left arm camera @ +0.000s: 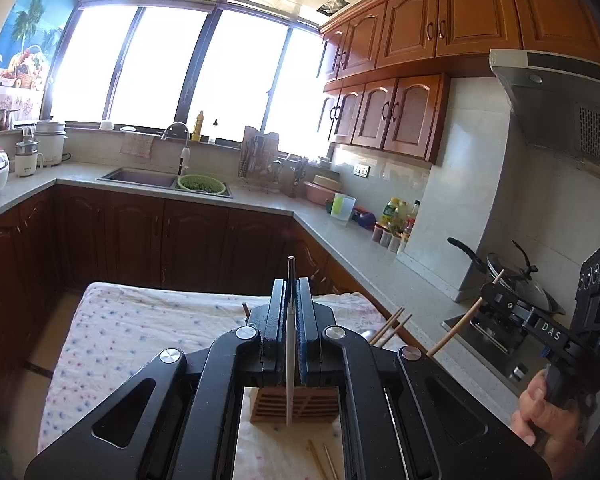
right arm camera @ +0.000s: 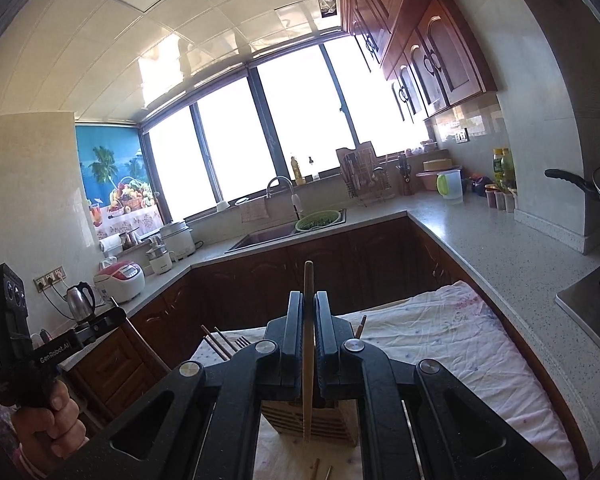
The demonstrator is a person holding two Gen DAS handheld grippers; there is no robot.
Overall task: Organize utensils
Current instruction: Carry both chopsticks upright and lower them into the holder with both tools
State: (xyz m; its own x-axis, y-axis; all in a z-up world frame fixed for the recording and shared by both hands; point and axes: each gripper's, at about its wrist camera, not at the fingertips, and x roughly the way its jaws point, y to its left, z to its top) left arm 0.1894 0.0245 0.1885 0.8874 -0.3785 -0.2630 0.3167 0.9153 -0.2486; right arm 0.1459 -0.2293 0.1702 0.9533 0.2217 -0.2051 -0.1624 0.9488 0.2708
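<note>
My left gripper (left arm camera: 291, 284) is shut on a thin pale chopstick (left arm camera: 289, 360) that stands upright between its pads. Its lower end hangs over a slotted wooden utensil holder (left arm camera: 294, 404) on the cloth-covered table (left arm camera: 140, 320). My right gripper (right arm camera: 309, 296) is shut on a wooden chopstick (right arm camera: 308, 360), also upright above the same holder (right arm camera: 312, 420). At the right of the left wrist view, the right gripper (left arm camera: 494, 294) holds its chopstick (left arm camera: 456, 328) slanted. A hand (left arm camera: 548, 412) grips its handle. The left gripper (right arm camera: 108, 318) shows at the left of the right wrist view.
Loose chopsticks (left arm camera: 320, 460) lie on the cloth near the holder. More chopsticks and a fork (right arm camera: 240, 343) lie beyond it. A stone countertop (left arm camera: 380, 264) wraps around with a sink (left arm camera: 140, 178), a green colander (left arm camera: 201, 184), bottles (left arm camera: 396, 216) and a lidded pan (left arm camera: 516, 276) under a range hood (left arm camera: 556, 104).
</note>
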